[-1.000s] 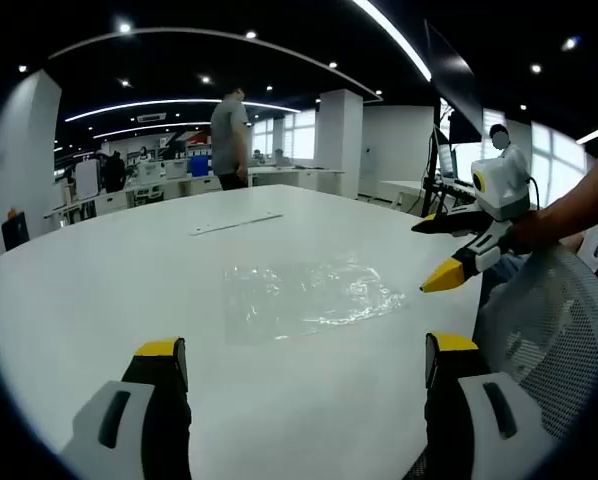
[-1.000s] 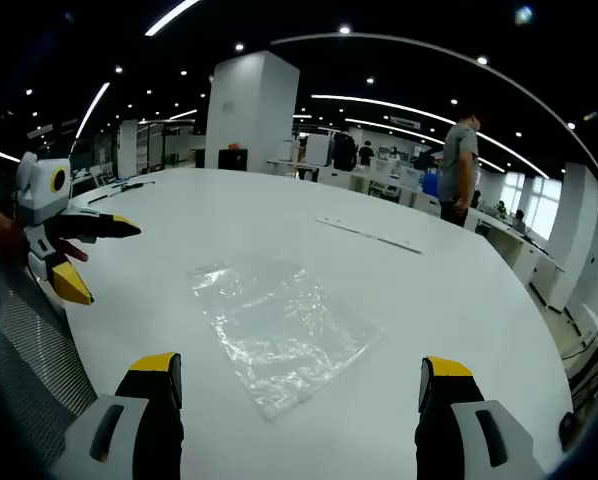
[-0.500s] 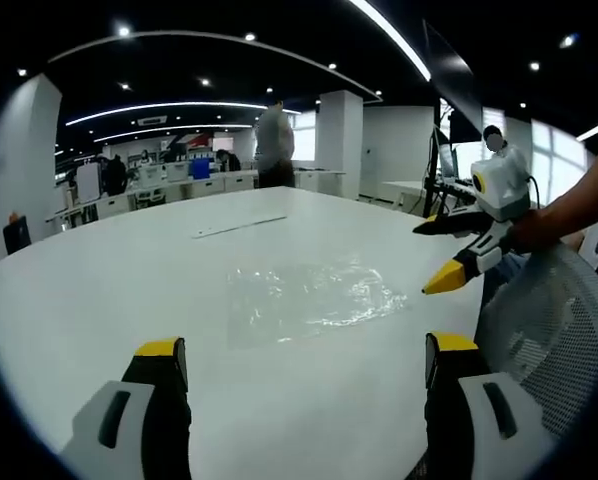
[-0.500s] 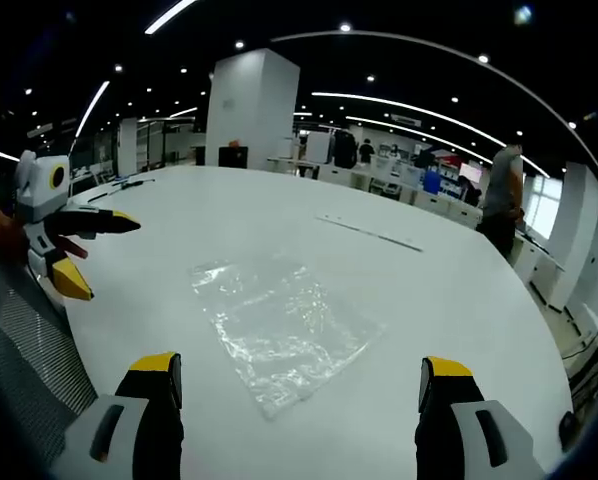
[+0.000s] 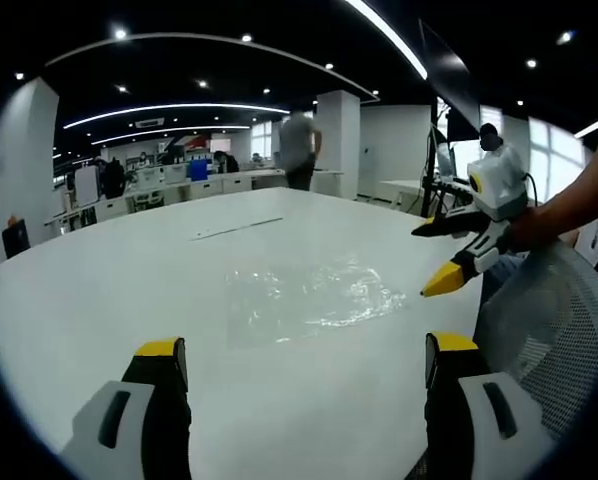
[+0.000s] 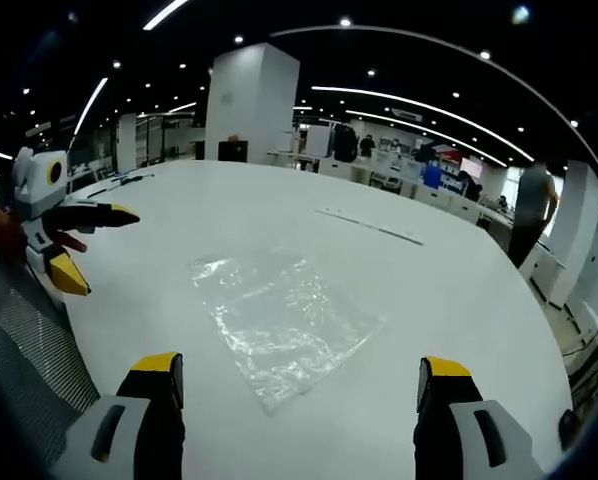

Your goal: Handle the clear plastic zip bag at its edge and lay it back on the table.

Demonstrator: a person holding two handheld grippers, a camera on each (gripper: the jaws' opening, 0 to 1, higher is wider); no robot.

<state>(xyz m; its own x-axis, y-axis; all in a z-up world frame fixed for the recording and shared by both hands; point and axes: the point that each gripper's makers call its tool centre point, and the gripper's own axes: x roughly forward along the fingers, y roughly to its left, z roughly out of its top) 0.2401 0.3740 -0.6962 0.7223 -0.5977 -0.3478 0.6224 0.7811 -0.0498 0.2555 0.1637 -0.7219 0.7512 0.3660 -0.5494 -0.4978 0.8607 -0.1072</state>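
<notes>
I see the clear zip bag lying flat and crinkled on the white table, ahead of both my grippers and touched by neither. My left gripper has its jaws spread wide, empty, short of the bag's near edge. My right gripper is likewise parted and empty, off to the bag's side. Beyond the bag lies a thin strip. A mesh chair back stands beside the table.
</notes>
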